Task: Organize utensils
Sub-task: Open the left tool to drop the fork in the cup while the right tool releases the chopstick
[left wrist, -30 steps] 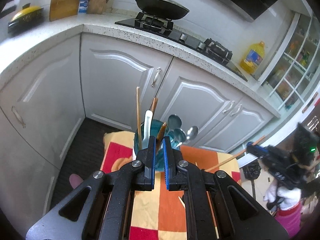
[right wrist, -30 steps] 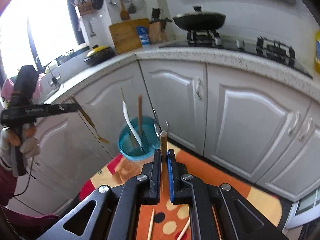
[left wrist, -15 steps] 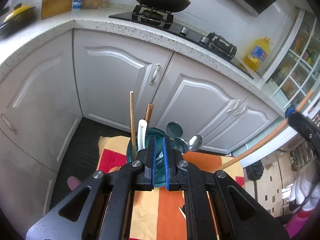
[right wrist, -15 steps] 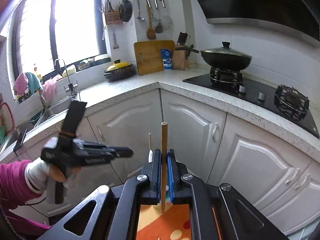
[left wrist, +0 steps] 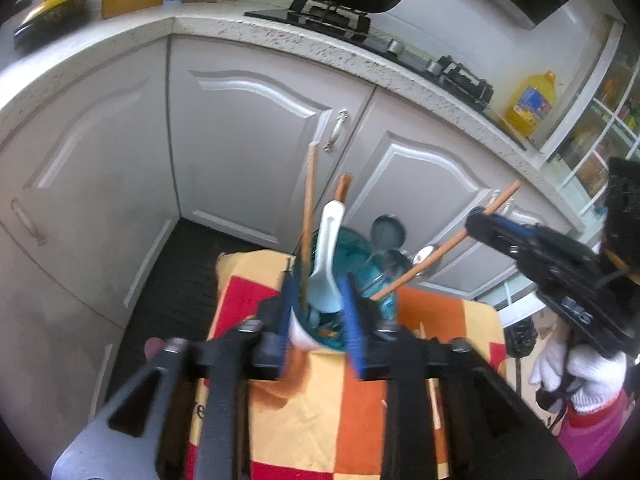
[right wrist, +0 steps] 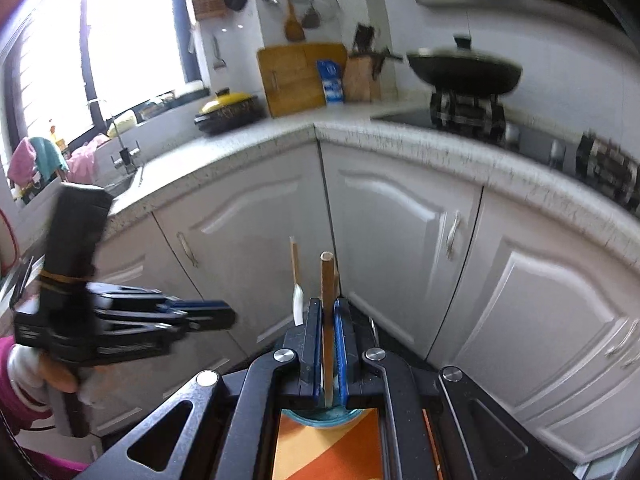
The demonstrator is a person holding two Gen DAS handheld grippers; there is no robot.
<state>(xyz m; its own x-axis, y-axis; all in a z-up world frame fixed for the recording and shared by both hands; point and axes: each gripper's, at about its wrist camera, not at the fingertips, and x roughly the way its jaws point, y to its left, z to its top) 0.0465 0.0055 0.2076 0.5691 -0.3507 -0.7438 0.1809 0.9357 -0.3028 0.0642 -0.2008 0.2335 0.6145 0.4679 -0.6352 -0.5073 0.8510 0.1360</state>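
- The left gripper (left wrist: 318,308) sits just over the near rim of the teal utensil cup (left wrist: 376,296). Its jaws have just been opening and now stand partly apart with nothing pinched; the cup's contents show through the gap.
- The right gripper (right wrist: 329,320) is clamped tight on a wooden chopstick (right wrist: 327,276). In the left wrist view that stick (left wrist: 444,246) slants down toward the cup's mouth, its tip at or just over the rim.
- I judge the chopstick light, stiff and smooth, so it may pivot or slip; a hold near mid-shaft, as now, suits lowering it tip first.
- It is a slim, round, plain brown rod.
- In the cup stand another chopstick (left wrist: 309,216), a white spoon (left wrist: 329,256) and metal spoons (left wrist: 387,232).
- The cup rests on a checked orange-and-red cloth (left wrist: 320,408); pale cabinet doors (left wrist: 248,160) rise beyond.
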